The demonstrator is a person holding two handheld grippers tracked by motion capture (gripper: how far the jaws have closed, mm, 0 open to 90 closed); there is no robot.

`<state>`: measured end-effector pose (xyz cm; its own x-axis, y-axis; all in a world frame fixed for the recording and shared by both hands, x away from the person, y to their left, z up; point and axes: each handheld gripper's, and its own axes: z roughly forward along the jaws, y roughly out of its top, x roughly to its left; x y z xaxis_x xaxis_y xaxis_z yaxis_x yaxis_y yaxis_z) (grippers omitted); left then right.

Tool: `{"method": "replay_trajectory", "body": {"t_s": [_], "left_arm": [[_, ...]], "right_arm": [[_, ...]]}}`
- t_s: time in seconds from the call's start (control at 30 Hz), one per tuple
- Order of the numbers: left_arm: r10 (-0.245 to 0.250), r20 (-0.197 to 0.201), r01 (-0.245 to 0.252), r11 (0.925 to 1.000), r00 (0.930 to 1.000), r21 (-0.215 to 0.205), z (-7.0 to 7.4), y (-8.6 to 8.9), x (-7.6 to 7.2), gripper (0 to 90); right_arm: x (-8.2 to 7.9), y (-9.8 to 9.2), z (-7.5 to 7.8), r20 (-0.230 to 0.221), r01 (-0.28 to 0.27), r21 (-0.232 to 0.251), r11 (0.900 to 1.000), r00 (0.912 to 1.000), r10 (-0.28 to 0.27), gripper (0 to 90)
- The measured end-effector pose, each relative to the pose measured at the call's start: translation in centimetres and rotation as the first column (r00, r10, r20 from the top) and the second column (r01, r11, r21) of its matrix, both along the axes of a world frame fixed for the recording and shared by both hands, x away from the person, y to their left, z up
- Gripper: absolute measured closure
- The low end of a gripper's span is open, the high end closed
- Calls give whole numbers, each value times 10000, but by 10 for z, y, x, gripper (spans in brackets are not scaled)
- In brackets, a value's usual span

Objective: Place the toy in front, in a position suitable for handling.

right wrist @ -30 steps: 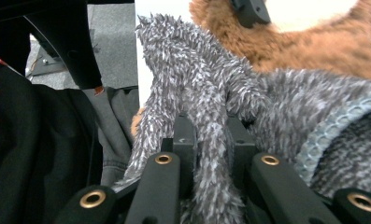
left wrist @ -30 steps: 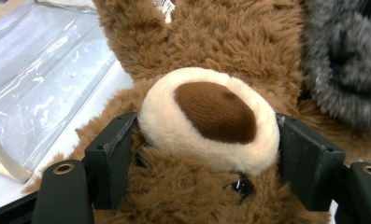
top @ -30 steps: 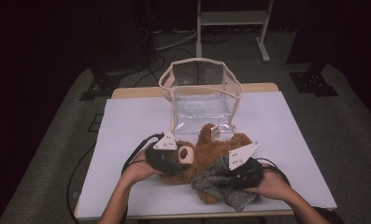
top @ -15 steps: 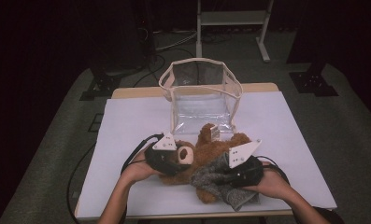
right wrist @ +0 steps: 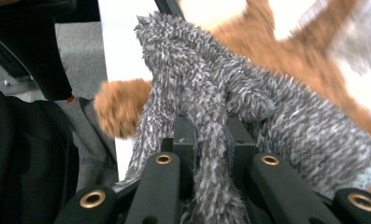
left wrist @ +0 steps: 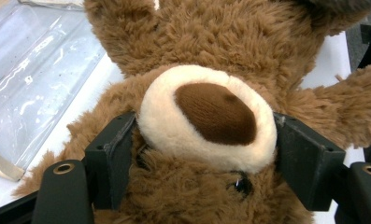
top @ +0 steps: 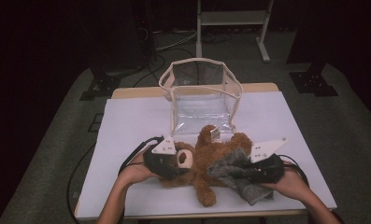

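The left gripper (left wrist: pixel 204 154) is clamped on the teddy bear's (left wrist: pixel 230 56) head, jaws fairly wide either side of its snout. The right gripper (right wrist: pixel 206 140) pinches the grey knit sock (right wrist: pixel 211 93), jaws nearly together.

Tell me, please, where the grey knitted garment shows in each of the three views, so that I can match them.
High view: the grey knitted garment lies low and right of centre, over the teddy bear, in the right tool.
Left gripper view: a grey sliver at the top right corner may be it; I cannot tell.
Right gripper view: it fills the centre, pinched between the jaws.
Shared landmark: the teddy bear's brown fur.
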<state>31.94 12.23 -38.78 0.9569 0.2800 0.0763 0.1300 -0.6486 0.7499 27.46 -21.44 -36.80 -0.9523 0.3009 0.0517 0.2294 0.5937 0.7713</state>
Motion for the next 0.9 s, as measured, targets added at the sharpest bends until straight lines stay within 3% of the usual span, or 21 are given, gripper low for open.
{"method": "replay_trajectory", "body": {"t_s": [0.1, 0.23, 0.37, 0.53, 0.67, 0.9], "left_arm": [[-94, 8, 94, 9999, 10000, 81, 1, 0, -1, 262], [-35, -38, 35, 10000, 10000, 2, 0, 0, -1, 262], [-47, -42, 47, 10000, 10000, 13, 0, 0, -2, 263], [-85, -60, 85, 10000, 9999, -9, 0, 2, -2, 266], [-92, -48, 92, 9999, 9999, -120, 0, 3, -1, 276], [-100, -7, 99, 9999, 10000, -67, 2, 4, -2, 299]], "right_arm": [[-2, -18, -7, -236, 396, 119, 9991, 9989, -393, 778], [-1, -28, -4, -175, 714, 231, 9972, 9973, -710, 778], [11, -19, 8, 181, 648, 354, 9973, 9977, -655, 778], [24, -6, 10, 237, 548, 539, 9970, 9981, -561, 778], [29, -6, 2, 3, 548, 788, 9954, 9985, -550, 779], [27, -35, -13, -444, 1282, 810, 9884, 9912, -1250, 778]]}}
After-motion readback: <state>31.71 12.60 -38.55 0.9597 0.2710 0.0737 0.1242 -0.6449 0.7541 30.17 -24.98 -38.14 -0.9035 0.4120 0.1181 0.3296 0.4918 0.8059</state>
